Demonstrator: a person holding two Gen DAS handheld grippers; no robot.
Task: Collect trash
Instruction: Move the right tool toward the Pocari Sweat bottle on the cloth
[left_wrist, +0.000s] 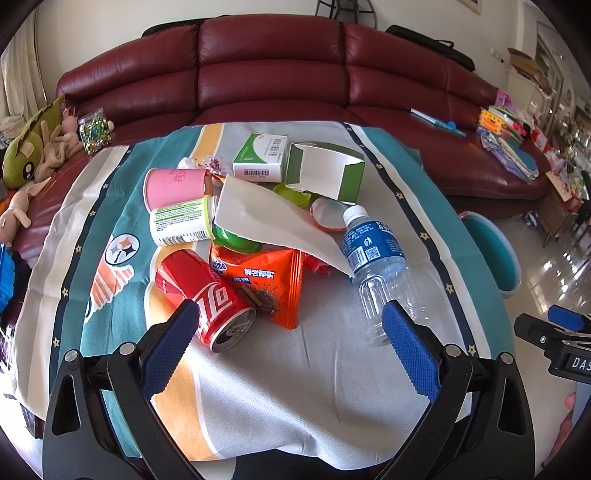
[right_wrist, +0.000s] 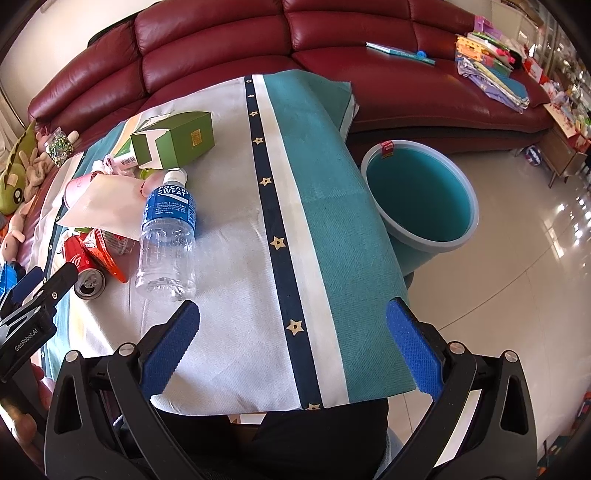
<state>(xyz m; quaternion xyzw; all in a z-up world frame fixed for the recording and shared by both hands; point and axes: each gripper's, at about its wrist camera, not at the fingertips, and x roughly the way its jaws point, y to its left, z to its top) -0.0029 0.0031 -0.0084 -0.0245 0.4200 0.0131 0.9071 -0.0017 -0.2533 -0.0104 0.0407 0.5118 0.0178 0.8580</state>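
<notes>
- Left gripper (left_wrist: 290, 317): held spread wide above the cloth-covered table (left_wrist: 258, 387), nothing gripped.
- Right gripper (right_wrist: 291, 317): likewise spread wide, empty, poised over the table's near edge.
- Red can (left_wrist: 207, 299): laid on its side, just beyond the left finger — touching an orange snack bag (left_wrist: 273, 277).
- Clear bottle (right_wrist: 166, 236) (blue label): lying flat, its cap against a white napkin (left_wrist: 258, 218).
- Green boxes (left_wrist: 325, 170), pink cup (left_wrist: 173, 184): clustered farther back.
- Teal bucket (right_wrist: 421, 192): stood on the floor beside the table — seen empty.
</notes>
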